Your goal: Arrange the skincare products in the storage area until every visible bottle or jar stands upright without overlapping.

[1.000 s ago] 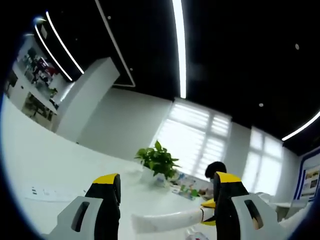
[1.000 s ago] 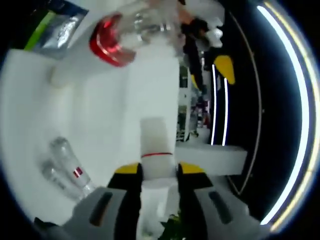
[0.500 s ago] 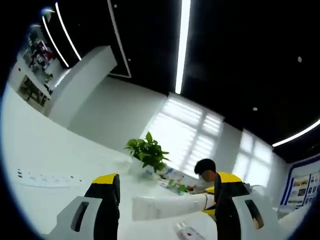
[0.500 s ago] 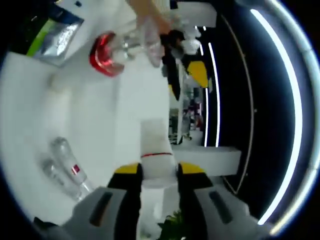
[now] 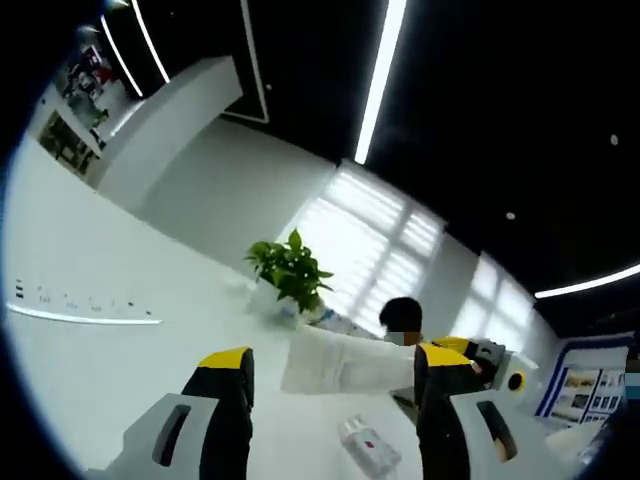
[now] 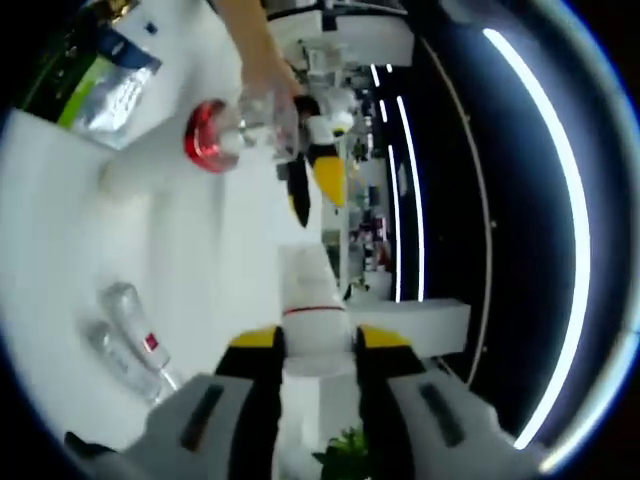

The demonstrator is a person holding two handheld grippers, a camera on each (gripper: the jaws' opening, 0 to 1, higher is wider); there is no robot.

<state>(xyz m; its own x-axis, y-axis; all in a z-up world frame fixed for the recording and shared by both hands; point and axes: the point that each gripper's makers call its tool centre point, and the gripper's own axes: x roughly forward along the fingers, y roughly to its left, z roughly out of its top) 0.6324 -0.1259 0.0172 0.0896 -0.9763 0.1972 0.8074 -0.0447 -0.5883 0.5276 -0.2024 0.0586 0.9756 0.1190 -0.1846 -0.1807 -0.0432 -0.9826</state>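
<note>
One white red-banded tube (image 6: 312, 310) sits clamped in the right hand-held gripper (image 6: 318, 345).

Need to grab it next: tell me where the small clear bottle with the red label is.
The clear bottle lies on its side on the white surface, at the lower left of the right gripper view, left of the right gripper.

In the left gripper view a black ceiling (image 5: 480, 110) fills the upper right of the frame, crossed by a long white light strip (image 5: 383, 70) and a second strip (image 5: 585, 283) at the right edge. Below it, a bright window with blinds (image 5: 365, 245) sits mid-frame in a white wall (image 5: 215, 190). A potted green plant (image 5: 288, 272) stands before the window on the white surface (image 5: 90, 350). At the upper left are distant shelves (image 5: 70, 140). In the right gripper view, curved light strips (image 6: 560, 200) arc down the right side against black.
</note>
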